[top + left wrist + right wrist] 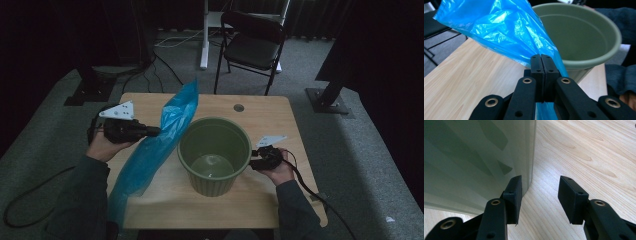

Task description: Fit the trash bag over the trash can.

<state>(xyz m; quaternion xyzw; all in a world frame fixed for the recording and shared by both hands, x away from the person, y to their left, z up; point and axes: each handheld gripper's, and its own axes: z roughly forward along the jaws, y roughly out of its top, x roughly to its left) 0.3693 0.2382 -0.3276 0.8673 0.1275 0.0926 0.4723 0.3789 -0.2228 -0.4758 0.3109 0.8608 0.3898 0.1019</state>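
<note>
Looks like a recording lab or studio, not a home. Black curtains all round, grey carpet, cables across the floor, stand bases bolted either side. One small wood table mid-room, a folding chair behind it, white desk leg at the back.

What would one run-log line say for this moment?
left gripper: shut on blue plastic bag | right gripper: open beside green bin | bin upright on table
</note>
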